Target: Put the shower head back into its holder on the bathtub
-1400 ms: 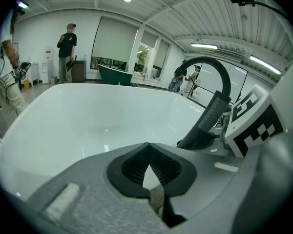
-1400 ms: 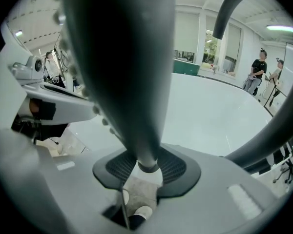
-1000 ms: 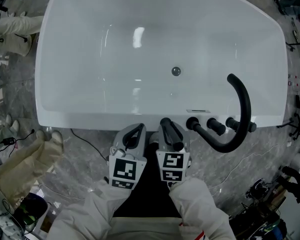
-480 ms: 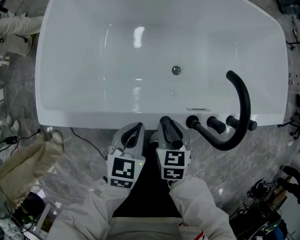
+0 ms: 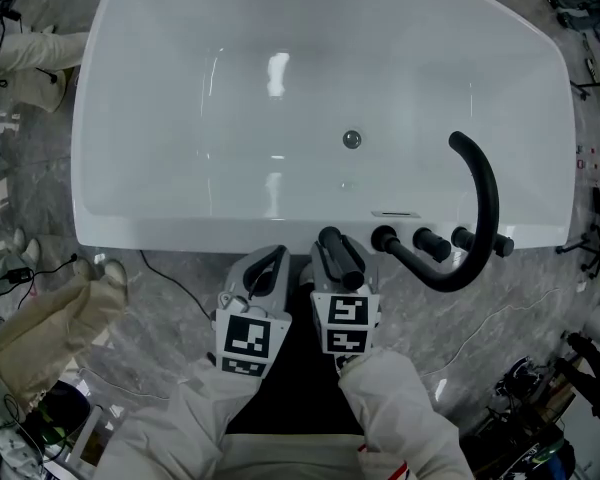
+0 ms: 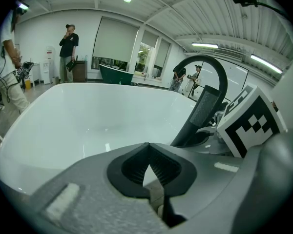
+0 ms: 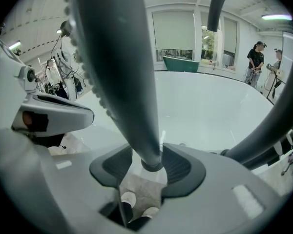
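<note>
1. The right gripper [image 7: 147, 155] has let go: its jaws have just been opening, and the shower head [image 7: 122, 72] stands between them. A sliver of daylight shows on one side of the black handle, so the pads no longer pinch it. The other pad looks very close, perhaps brushing it.
2. The handle rises up and away from the right gripper's tips, at the near rim of the bathtub [image 5: 130, 230]. The holder is hidden under the jaws, so it cannot be told whether the handle's foot is fully seated.
3. The left gripper [image 6: 147, 154] is just beside the right one, on its left. Its jaws are pressed together with nothing between them.
4. The main risk comes from the near pad. If the right gripper draws back crooked, that pad could drag the handle and lever it out of the holder.
5. A half-seated head would then tip, either into the tub ahead of the jaws or onto the floor below them.
6. A sideways drift to the right could knock the handle against the knobs [image 5: 430, 246] or the curved spout [image 5: 485, 208], both close on that side.
7. The tub beyond both grippers looks dry and bare — only the drain [image 5: 352, 140] shows on its floor.
</note>
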A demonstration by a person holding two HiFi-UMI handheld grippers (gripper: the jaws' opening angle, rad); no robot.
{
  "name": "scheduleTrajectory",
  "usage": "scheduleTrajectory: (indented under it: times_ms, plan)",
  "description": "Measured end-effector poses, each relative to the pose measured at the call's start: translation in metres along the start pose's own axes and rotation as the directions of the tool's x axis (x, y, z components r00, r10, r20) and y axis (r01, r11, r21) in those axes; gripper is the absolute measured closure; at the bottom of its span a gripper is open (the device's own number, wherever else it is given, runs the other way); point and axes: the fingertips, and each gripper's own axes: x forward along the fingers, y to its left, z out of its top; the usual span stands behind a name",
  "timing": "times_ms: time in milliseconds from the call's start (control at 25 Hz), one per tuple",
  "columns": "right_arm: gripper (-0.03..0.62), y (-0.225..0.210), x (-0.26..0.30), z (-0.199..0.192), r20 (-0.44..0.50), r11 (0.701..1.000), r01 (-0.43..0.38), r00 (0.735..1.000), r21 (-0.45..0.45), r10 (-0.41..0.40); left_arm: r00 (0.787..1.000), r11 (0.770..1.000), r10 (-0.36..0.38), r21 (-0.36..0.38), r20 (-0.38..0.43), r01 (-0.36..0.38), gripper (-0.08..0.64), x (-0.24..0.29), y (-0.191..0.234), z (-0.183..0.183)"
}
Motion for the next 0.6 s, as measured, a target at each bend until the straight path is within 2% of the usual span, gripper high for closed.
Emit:
scheduleTrajectory:
  times_ms: [240,360,600]
  plan:
    - [0.397,0.001,-0.007,-0.012,-0.017,0.999,-0.019,1.000,0.027,0.019,1.000,1.000,0.000,0.012,-0.002,0.000,0.560,-0.005,-0.005,-0.004]
    - [0.399,-0.001,-0.015,-0.010,0.009,0.999,-0.007,1.000,0.040,0.007,1.000,1.000,-0.005,0.015,-0.005,0.005,0.558,-0.008,-0.008,-0.006]
    - [0.427,0.003,-0.038,-0.012,0.009,0.999,-0.025,1.000,0.039,0.025,1.000,0.999,0.003,0.047,0.001,-0.003,0.560,-0.023,-0.013,0.000]
